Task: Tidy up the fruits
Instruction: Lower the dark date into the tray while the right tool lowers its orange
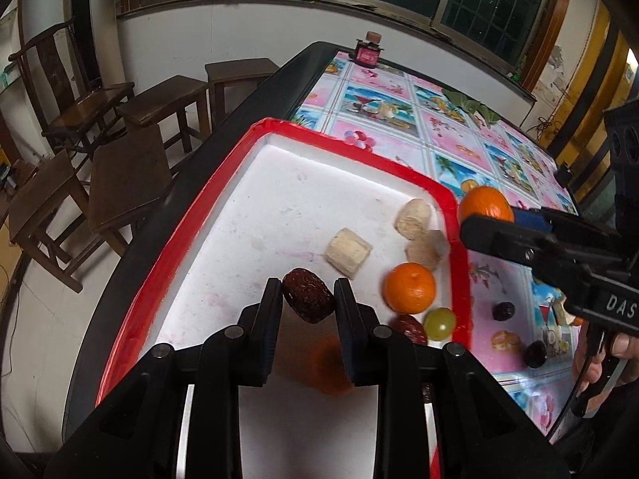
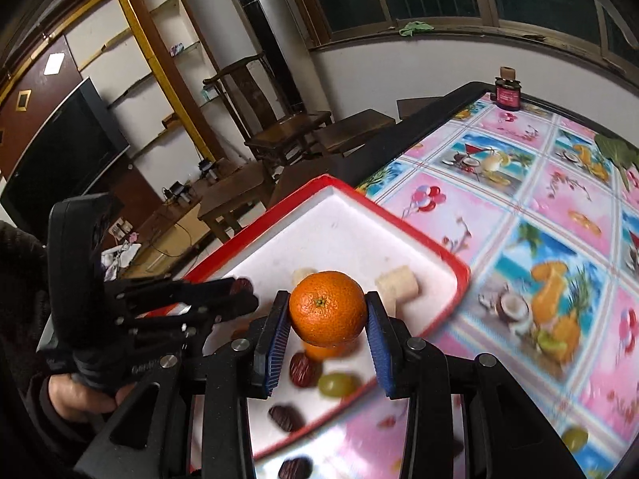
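My left gripper (image 1: 307,285) is shut on a wrinkled dark red date (image 1: 309,299) above the white tray with a red rim (image 1: 351,145). In the tray lie banana pieces (image 1: 347,253), a tangerine (image 1: 409,288), a green grape (image 1: 439,323) and another date (image 1: 407,327). My right gripper (image 2: 327,299) is shut on an orange tangerine (image 2: 327,309), held above the tray's near right part (image 2: 447,255). In the left wrist view this tangerine (image 1: 485,203) hangs over the tray's right rim. The left gripper (image 2: 239,291) shows at the left of the right wrist view.
Two dark dates (image 1: 503,311) lie on the flowered tablecloth (image 1: 451,135) right of the tray, and a grape (image 2: 575,439) lies further out. A small jar (image 1: 369,52) stands at the table's far corner. Wooden stools and chairs (image 1: 131,167) stand left of the table.
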Available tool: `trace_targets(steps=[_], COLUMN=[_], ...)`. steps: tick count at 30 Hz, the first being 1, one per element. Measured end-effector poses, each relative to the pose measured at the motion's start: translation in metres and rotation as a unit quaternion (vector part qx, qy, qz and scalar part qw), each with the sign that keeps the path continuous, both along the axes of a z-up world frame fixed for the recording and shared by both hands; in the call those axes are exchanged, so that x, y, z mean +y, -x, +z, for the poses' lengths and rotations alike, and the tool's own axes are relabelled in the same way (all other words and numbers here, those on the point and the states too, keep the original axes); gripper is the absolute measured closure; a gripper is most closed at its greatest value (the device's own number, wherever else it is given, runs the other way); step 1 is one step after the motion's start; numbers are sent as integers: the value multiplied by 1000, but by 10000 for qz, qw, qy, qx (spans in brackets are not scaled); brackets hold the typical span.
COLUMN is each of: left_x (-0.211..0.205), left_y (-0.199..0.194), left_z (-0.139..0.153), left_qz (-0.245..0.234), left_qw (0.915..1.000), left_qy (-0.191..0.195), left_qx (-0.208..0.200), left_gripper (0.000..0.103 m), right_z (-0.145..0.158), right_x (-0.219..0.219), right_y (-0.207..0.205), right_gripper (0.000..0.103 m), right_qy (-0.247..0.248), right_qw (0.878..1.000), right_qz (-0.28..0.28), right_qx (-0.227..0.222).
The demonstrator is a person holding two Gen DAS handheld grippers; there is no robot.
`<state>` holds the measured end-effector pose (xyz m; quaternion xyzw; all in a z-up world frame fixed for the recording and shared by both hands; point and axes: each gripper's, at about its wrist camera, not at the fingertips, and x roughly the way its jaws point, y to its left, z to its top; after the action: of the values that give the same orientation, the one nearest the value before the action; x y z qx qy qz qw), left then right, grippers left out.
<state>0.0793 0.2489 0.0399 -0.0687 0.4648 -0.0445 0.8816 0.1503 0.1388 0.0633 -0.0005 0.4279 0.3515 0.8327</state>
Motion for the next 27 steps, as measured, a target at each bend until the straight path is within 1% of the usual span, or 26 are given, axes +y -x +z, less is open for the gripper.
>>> trace_targets(steps=[6, 10, 13, 16, 20, 24, 27], left_x=[5, 3, 2, 1, -1, -2, -2], left_y=[-9, -12, -13, -13, -15, -16, -16], left_z=[-11, -15, -16, -17, -19, -19, -19], left_qz=[75, 37, 15, -16, -52, -57, -49], left_qw=[9999, 9999, 9999, 9998, 9997, 9997, 9997], left_qy=[74, 62, 61, 58, 11, -4, 6], left_qx=[94, 124, 149, 193, 233, 240, 239], left_gripper=[79, 79, 79, 79, 79, 79, 79], right_z=[-12, -23, -36, -47, -59, -60, -60], right_x=[22, 37, 50, 56, 58, 62, 62], right_y=[-27, -45, -55, -61, -64, -62, -60], right_gripper=[66, 66, 66, 66, 66, 65, 65], right_qy=[79, 134, 337, 519, 602, 729, 721], right_qw=[9999, 9998, 9992, 9985, 9980, 9971, 9972], right_qz=[59, 51, 113, 91, 127, 193, 189], right_qx=[28, 140, 178, 157, 161, 34, 20])
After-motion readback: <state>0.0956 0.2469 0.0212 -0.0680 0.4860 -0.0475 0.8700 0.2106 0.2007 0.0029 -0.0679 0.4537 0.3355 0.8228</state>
